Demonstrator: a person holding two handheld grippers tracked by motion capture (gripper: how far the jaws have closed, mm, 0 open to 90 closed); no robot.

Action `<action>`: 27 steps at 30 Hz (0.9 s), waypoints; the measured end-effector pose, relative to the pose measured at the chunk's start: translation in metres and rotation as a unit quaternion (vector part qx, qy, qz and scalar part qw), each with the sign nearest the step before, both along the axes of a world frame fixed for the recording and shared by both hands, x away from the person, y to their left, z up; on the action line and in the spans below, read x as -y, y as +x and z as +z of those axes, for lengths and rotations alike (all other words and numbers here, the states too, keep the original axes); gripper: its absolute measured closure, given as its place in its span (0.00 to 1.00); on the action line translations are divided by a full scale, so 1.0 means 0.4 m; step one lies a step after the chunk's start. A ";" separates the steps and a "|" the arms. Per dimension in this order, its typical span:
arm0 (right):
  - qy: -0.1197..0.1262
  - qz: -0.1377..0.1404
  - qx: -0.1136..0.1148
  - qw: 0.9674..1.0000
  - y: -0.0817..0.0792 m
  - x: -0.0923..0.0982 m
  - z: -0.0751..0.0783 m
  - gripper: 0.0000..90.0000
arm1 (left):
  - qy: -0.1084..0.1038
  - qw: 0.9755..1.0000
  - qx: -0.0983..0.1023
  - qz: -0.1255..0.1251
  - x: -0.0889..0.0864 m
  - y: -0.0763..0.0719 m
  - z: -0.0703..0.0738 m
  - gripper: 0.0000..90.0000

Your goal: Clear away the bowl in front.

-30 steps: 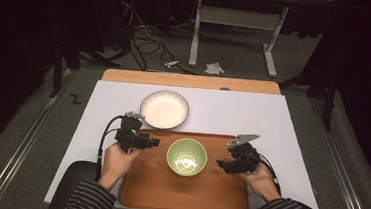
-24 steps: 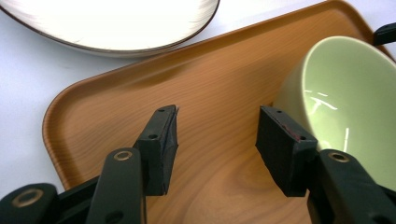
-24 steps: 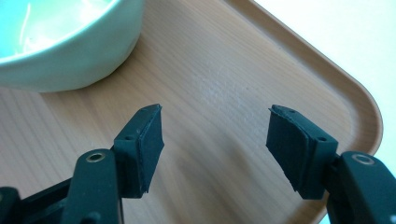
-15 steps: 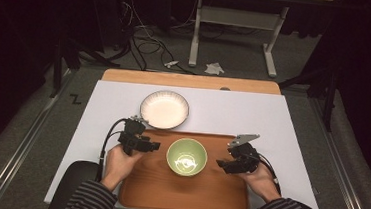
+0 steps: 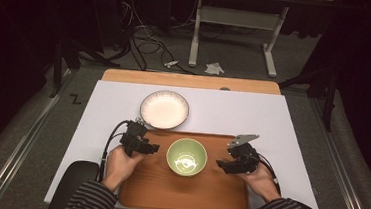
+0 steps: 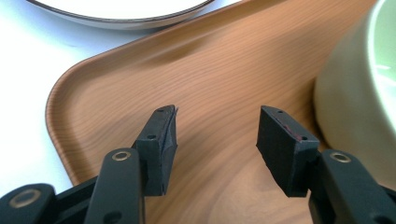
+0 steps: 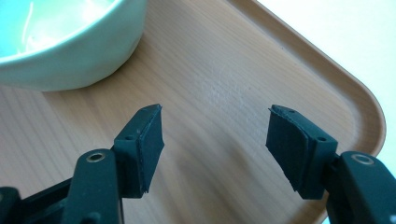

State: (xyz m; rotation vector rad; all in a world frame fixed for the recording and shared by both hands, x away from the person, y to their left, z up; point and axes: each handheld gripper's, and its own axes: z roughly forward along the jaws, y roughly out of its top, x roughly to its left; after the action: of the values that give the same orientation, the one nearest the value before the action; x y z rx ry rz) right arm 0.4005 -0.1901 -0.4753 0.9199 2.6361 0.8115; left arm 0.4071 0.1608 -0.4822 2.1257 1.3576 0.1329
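currently both tools are spread and empty: left gripper (image 5: 154,148) and right gripper (image 5: 220,164) flank the green bowl (image 5: 186,156) near the wooden tray's (image 5: 186,197) far edge — uneven closing could tip the bowl.
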 end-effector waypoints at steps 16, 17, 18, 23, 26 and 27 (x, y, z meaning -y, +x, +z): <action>-0.001 0.004 0.000 1.000 0.001 0.000 -0.002 0.42 | 0.017 1.000 -0.001 -0.008 0.010 0.002 -0.007 0.51; -0.001 0.004 0.001 1.000 0.001 0.000 -0.002 0.42 | 0.017 1.000 -0.003 -0.009 0.013 0.002 -0.009 0.51; -0.001 0.004 0.001 1.000 0.001 0.000 -0.002 0.42 | 0.017 1.000 -0.003 -0.009 0.013 0.002 -0.009 0.51; -0.001 0.002 0.001 1.000 0.002 0.003 0.000 0.42 | 0.016 1.000 -0.003 -0.008 0.014 0.002 -0.010 0.51; 0.000 0.002 0.001 1.000 0.003 0.002 -0.001 0.42 | 0.016 1.000 -0.003 -0.009 0.015 0.002 -0.010 0.51; 0.001 0.001 0.001 1.000 0.002 0.002 -0.001 0.42 | 0.016 1.000 -0.004 -0.009 0.015 0.002 -0.010 0.51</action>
State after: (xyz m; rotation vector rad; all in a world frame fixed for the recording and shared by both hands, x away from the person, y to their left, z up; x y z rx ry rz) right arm 0.4015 -0.1910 -0.4755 0.9162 2.6366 0.8139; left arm 0.4080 0.1549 -0.4861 2.1662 1.3491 0.1406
